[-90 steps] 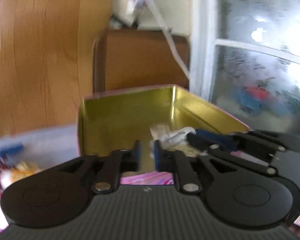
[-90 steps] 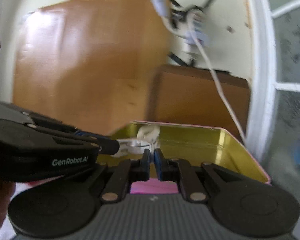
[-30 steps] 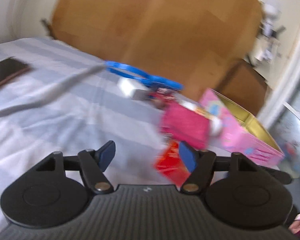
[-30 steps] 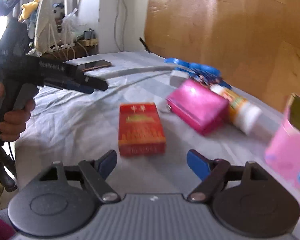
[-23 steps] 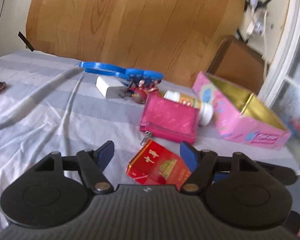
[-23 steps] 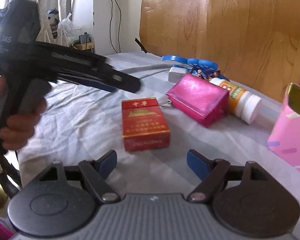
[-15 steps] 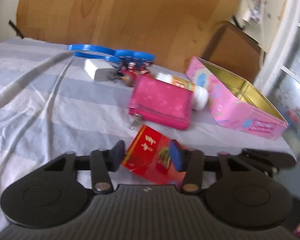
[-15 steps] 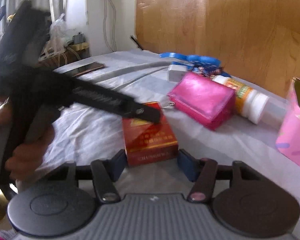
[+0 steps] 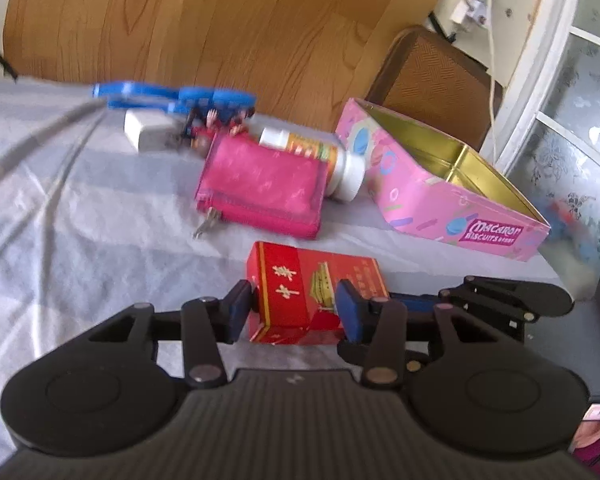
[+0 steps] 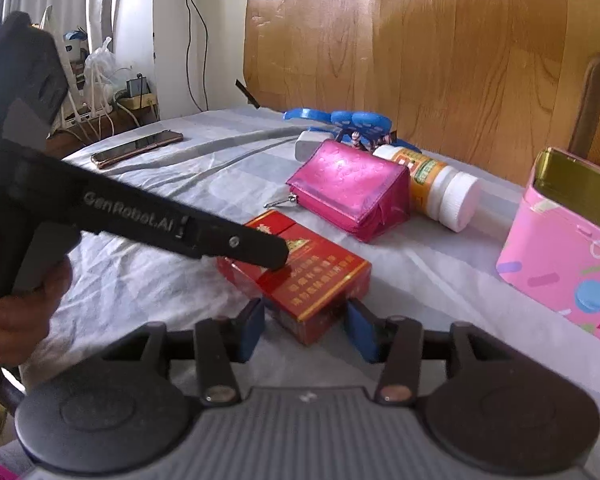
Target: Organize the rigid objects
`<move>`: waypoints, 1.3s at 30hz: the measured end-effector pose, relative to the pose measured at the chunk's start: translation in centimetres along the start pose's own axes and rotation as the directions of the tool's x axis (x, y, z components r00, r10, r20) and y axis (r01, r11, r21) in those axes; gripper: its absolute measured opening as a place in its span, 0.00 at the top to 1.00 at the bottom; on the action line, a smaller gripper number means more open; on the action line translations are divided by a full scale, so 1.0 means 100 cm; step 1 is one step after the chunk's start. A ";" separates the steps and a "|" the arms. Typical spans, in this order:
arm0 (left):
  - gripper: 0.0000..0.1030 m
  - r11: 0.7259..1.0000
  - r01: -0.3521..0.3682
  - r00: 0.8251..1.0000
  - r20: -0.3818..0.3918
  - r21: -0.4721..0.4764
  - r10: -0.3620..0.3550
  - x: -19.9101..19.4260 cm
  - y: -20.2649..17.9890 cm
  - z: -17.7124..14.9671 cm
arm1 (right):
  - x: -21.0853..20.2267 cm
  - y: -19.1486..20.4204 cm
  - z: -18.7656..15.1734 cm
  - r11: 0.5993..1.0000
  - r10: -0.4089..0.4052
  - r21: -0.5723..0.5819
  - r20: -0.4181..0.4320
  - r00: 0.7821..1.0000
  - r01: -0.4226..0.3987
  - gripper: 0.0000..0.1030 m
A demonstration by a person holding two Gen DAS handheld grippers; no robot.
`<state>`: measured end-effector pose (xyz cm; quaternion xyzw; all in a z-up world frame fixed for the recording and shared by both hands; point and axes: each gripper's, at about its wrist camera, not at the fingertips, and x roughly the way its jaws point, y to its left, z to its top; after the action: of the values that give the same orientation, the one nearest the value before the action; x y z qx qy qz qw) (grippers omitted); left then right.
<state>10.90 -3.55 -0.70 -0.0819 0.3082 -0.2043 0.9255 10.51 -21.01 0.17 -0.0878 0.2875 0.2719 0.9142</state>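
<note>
A red cigarette box (image 9: pixel 300 280) (image 10: pixel 320 276) lies on the striped sheet, with both grippers at it. My left gripper (image 9: pixel 294 314) has the box's lid end between its jaws, which are opening. Its left pad stands by the lid end, and one of its fingers (image 10: pixel 240 240) lies over the box's top face. My right gripper (image 10: pixel 306 326) straddles the box's near corner. Its jaws are closing and both pads (image 10: pixel 256 322) touch the box. Its fingers (image 9: pixel 500 294) show at the box's right end in the left wrist view.
An open pink biscuit tin (image 9: pixel 440 208) (image 10: pixel 560 240) stands at the right. Behind the box lie a pink purse (image 9: pixel 260 184), an orange pill bottle (image 9: pixel 320 152), a white block (image 9: pixel 148 132) and a blue plastic item (image 9: pixel 180 96). A phone (image 10: pixel 136 146) lies far left. A wooden headboard rises behind.
Both grippers have left the tin and come down over the sheet. Their jaws have narrowed around the red box. The left gripper has moved in over the box, which has turned on the sheet.
</note>
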 end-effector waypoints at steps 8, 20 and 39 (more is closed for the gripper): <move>0.54 0.984 0.099 0.989 0.093 0.151 -0.114 0.019 -0.071 0.072 | -0.053 -0.039 0.019 0.979 -0.205 0.051 0.224 0.953 0.198 0.56; 0.38 0.971 0.061 0.994 0.074 0.231 -0.080 0.114 -0.162 0.098 | -0.055 -0.169 0.013 0.779 -0.597 0.349 0.160 0.786 0.521 0.49; 0.40 0.924 -0.367 0.921 0.097 -0.107 0.377 -0.015 0.128 0.022 | 0.020 -0.097 0.107 0.912 0.001 0.402 0.208 0.978 -0.087 0.51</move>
<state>15.32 8.75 -1.69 -0.0738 0.2726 -0.0061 0.9593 22.29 -24.88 7.79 0.1400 0.2450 0.2339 0.9304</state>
